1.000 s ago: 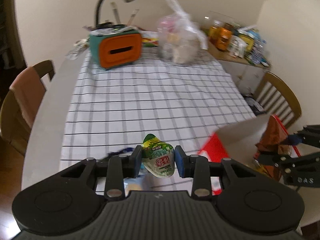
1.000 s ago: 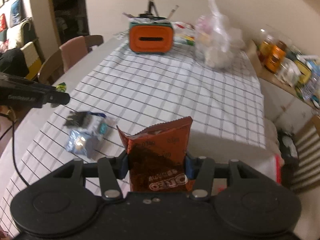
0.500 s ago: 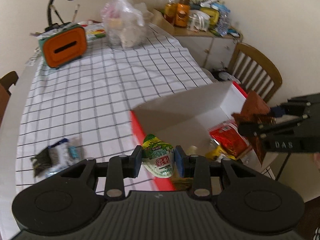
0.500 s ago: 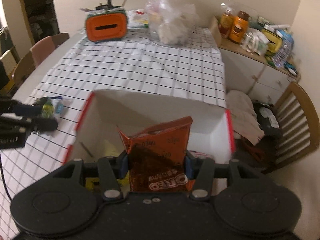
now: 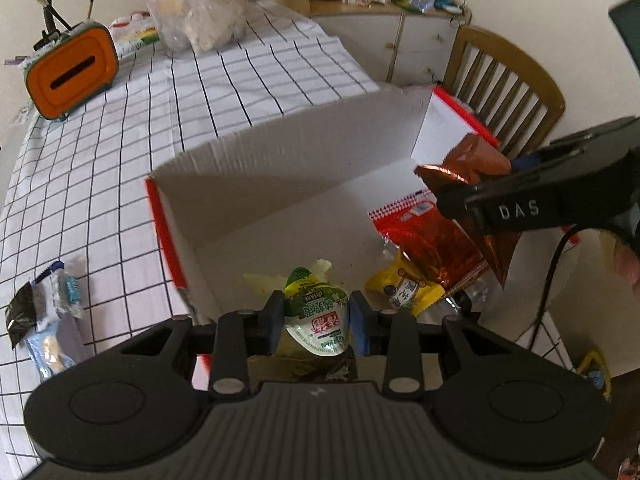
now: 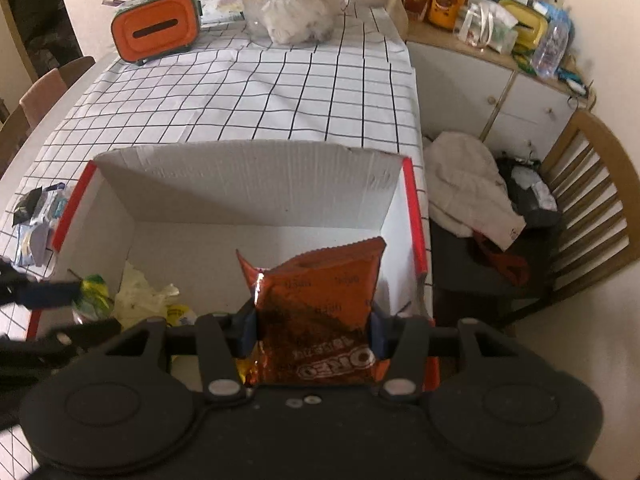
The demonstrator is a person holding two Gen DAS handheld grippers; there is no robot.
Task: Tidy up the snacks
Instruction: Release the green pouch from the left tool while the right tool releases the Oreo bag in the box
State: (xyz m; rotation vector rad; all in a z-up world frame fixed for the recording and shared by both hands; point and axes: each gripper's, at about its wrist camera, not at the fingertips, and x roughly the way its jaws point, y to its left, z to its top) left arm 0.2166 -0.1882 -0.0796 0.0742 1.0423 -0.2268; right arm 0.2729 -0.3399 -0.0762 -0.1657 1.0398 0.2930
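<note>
We hold the left gripper [image 5: 316, 322] over the open cardboard box [image 5: 280, 168], and its two blue pads pinch a small green and white pouch [image 5: 316, 316] from both sides. The pouch hangs above the near left part of the box, over the snacks that lie on the bottom. Its long axis runs along the fingers, with the narrow green top pointing away from the camera and the round white end toward it. It carries red and green characters, which we cannot read with certainty.

The right gripper [image 6: 312, 330] is also above the box, more to the right wall with the red edge. Its pads are closed on a copper-brown foil packet [image 6: 316, 312], pressing the two side edges. The packet stands with its long axis along the fingers, the sealed serrated edge pointing away into the box. The word "OREO" is printed in white near the lower end, and in this view it appears upside down. In the left wrist view the letters "DAS" are visible on the side of the right gripper.

Inside the box lie a red bag [image 5: 416, 224] and a yellow packet [image 5: 404, 288] with a dark round mark. On the checked tablecloth [image 5: 120, 152], left of the box, a few blue and white packets [image 5: 48, 312] lie apart from it.
</note>
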